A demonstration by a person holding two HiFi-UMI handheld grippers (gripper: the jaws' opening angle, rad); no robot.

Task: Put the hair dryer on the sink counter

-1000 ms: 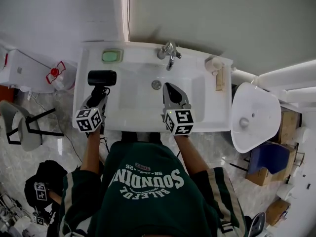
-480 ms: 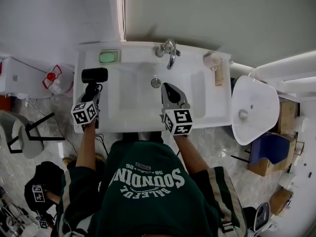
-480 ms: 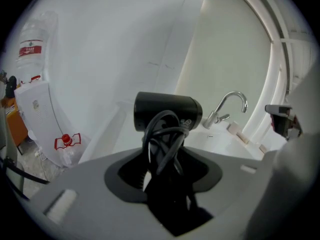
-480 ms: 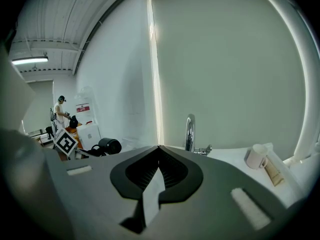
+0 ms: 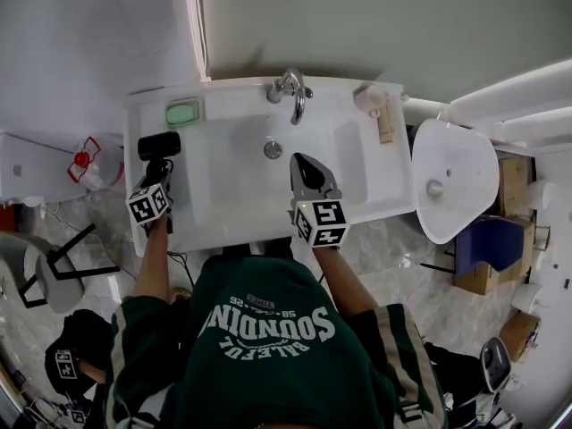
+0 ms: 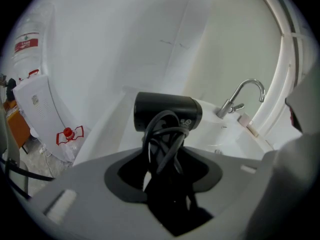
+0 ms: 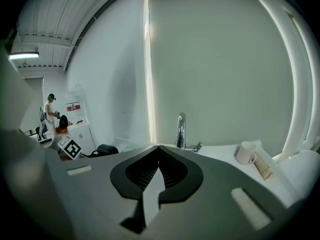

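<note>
The black hair dryer (image 5: pixel 159 145) lies over the left ledge of the white sink counter (image 5: pixel 143 123), barrel crosswise, just in front of the green soap. My left gripper (image 5: pixel 159 172) is shut on its cord-wrapped handle. In the left gripper view the handle and looped cord (image 6: pixel 162 149) fill the gap between the jaws, and the barrel (image 6: pixel 167 113) stands just beyond them. I cannot tell whether the dryer rests on the ledge. My right gripper (image 5: pixel 300 163) hovers over the basin, shut with nothing in it; its tips meet in the right gripper view (image 7: pixel 159 147).
A green soap bar (image 5: pixel 183 113) sits at the counter's back left. The faucet (image 5: pixel 289 92) stands at the back middle, with a cup (image 5: pixel 365 98) and a tube (image 5: pixel 384 125) at the back right. A white basin-shaped fixture (image 5: pixel 451 186) stands right of the sink, a bottle (image 5: pixel 82 161) to its left.
The left gripper and the hair dryer have shifted a little left and back along the sink's left ledge. The right gripper stays over the basin, still shut.
</note>
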